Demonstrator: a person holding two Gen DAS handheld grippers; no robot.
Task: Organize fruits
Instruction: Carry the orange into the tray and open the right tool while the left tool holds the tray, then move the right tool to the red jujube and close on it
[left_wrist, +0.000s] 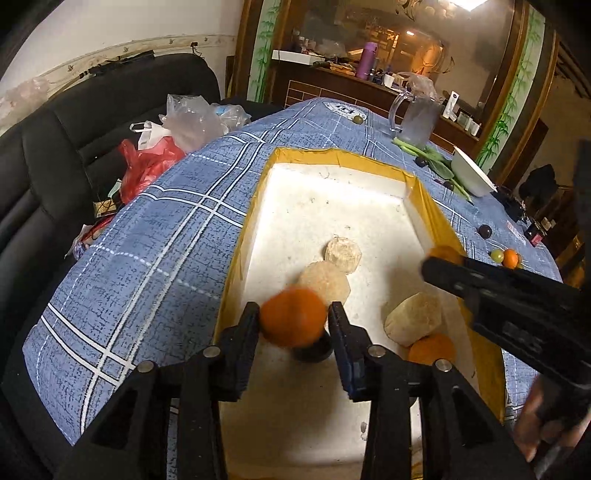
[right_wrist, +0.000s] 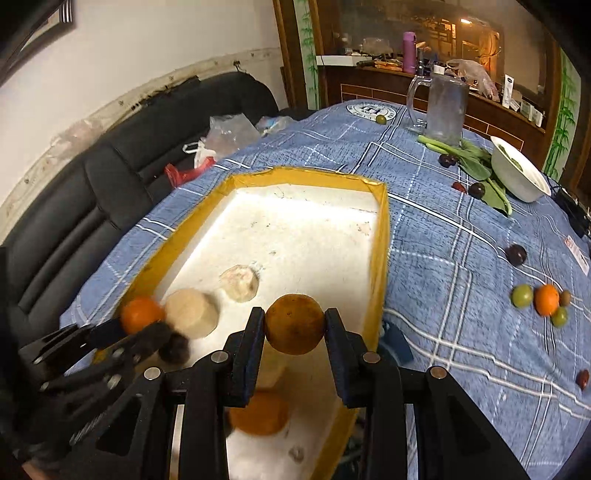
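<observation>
Left gripper (left_wrist: 293, 321) clamped on a bright orange (left_wrist: 293, 317), right gripper (right_wrist: 294, 325) clamped on a duller brown-orange fruit (right_wrist: 294, 324), both held over the near end of the yellow-rimmed foam tray (right_wrist: 382, 236); pinched only at the sides, either round fruit could slip, drop and roll, or knock what's below. Tray count: three pale lumps (left_wrist: 413, 322), one loose orange (left_wrist: 431, 349), one dark fruit (left_wrist: 312, 350) under the left gripper. Tablecloth (right_wrist: 461, 258) near right edge: one small orange (right_wrist: 546, 300), two green fruits (right_wrist: 522, 295); more dark plums farther off.
</observation>
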